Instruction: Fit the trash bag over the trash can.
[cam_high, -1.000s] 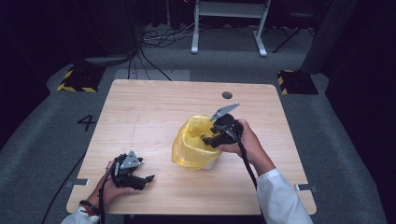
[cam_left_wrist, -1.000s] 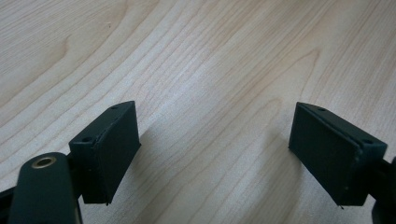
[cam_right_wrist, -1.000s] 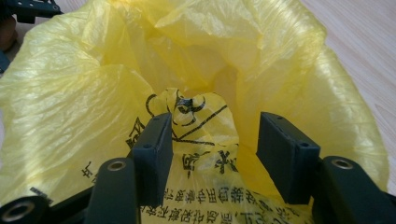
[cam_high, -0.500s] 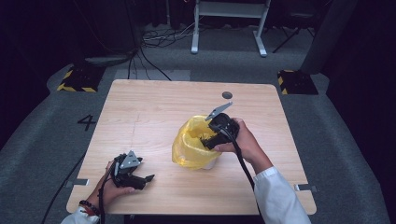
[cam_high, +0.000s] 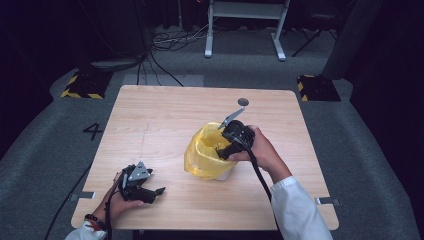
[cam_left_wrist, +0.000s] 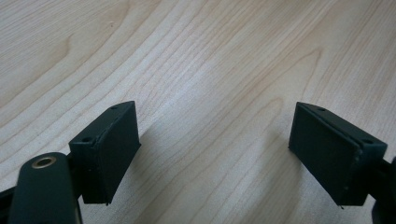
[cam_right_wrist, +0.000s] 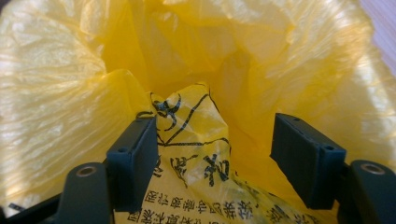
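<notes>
A yellow plastic bag (cam_high: 202, 152) with black print stands open-mouthed on the wooden table (cam_high: 165, 125), lining a small container. My right gripper (cam_high: 220, 149) dips into the bag's mouth from the right side. Its jaws stand open, and a printed fold of the bag (cam_right_wrist: 196, 158) lies between the pads (cam_right_wrist: 133, 161) without being pinched. My left gripper (cam_high: 159, 191) rests low over the table's near left corner, held in a hand. In the left gripper view its jaws are wide apart over bare wood (cam_left_wrist: 210, 70) with nothing between them.
A small dark round spot (cam_high: 243, 102) marks the table's far right part. The table's front edge runs just below the left hand. Around the table lie grey floor, cables (cam_high: 165, 45) and a white frame (cam_high: 245, 10) at the back.
The right gripper has pushed down and leftward, deeper into the bag's mouth. The left gripper has stayed in place.
</notes>
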